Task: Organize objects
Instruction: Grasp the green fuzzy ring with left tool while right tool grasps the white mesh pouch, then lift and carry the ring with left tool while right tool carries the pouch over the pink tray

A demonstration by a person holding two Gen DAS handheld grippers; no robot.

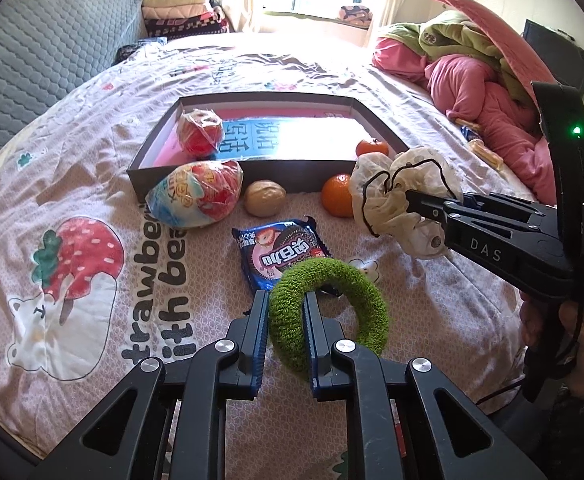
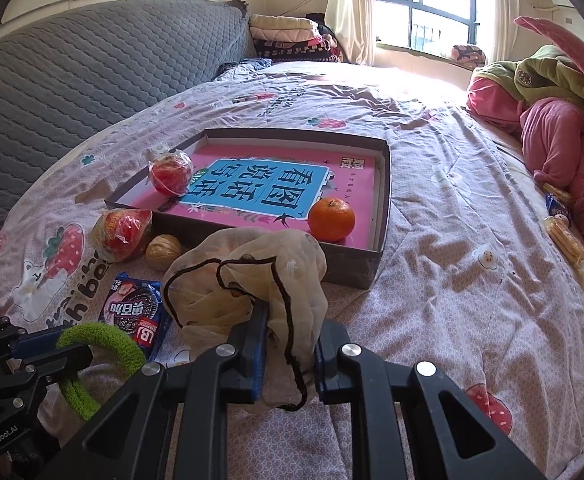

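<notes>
Item: tidying loose things on a bed [image 2: 431, 240] into a shallow box [image 2: 385, 200].

- Left gripper [image 1: 286, 300]: jaws clenched on a green fuzzy ring [image 1: 327, 308], held above the bedspread near the bed's front edge.
- Right gripper [image 2: 290, 320]: jaws grasping a cream mesh pouch [image 2: 252, 276] with dark drawstring, held in front of the box's near wall.
- Box contents: a book lining the bottom; wrapped red fruit [image 2: 170, 174] in the far left corner; an orange [image 2: 331, 218] in the near right corner.
- Outside the near wall: snack bag [image 1: 196, 194], walnut [image 1: 265, 198], second orange [image 1: 336, 195], cookie packet [image 1: 284, 252].

Handling note: likely next, both held items go into the box. Lift each clear of the near wall, set down on bare book cover between the fruits, and release low so the ring does not roll.
</notes>
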